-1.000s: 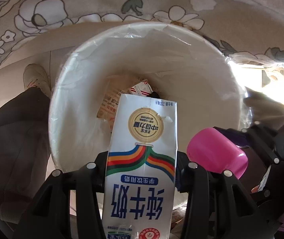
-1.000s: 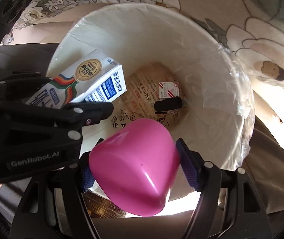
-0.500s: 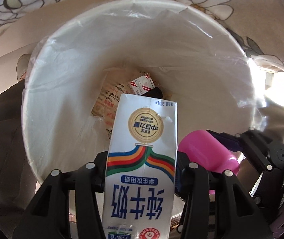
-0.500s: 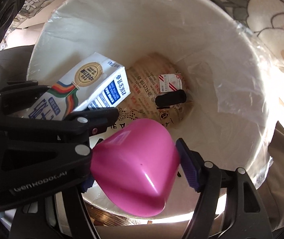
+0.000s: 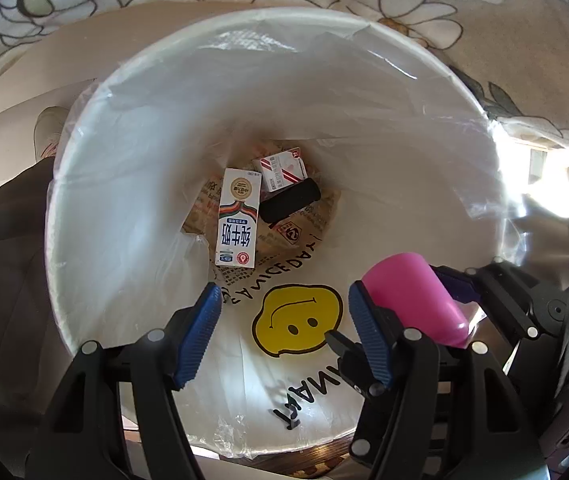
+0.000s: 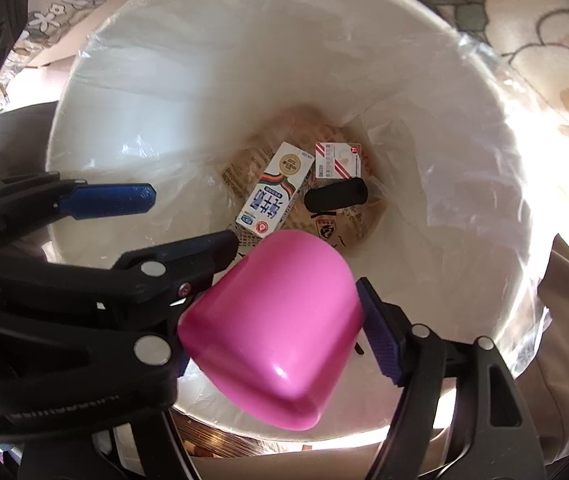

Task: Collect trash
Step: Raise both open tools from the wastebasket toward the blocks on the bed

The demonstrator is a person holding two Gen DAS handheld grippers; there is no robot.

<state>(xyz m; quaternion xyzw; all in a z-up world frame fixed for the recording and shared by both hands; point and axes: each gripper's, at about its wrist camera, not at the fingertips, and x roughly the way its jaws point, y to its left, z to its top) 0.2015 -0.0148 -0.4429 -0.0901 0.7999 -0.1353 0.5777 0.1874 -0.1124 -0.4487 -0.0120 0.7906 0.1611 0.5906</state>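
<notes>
A white bin point(image 5: 144, 120) with a clear liner fills both views from above. The blue-and-white milk carton point(image 5: 238, 220) point(image 6: 274, 196) lies flat on the bin's bottom, beside a small red-and-white box point(image 5: 282, 168) and a black oblong object point(image 5: 290, 202). My left gripper point(image 5: 284, 296) point(image 6: 194, 218) hangs over the bin, its jaws opening with nothing between them. My right gripper point(image 6: 276, 292) holds a pink cup point(image 6: 276, 308) point(image 5: 412, 296) tilted over the bin's near rim. Its jaws are opening while the cup still sits between the pads.
Printed brown paper and a bag with a yellow smiley face point(image 5: 298, 320) line the bin's bottom and near wall. Floral fabric point(image 5: 404, 0) surrounds the bin. A person's dark trouser leg and shoe point(image 5: 48, 128) are at the left. Bright sunlight glares at the right.
The left gripper opened and the milk carton dropped from it to the bin's bottom. The right gripper still holds the pink cup over the bin.
</notes>
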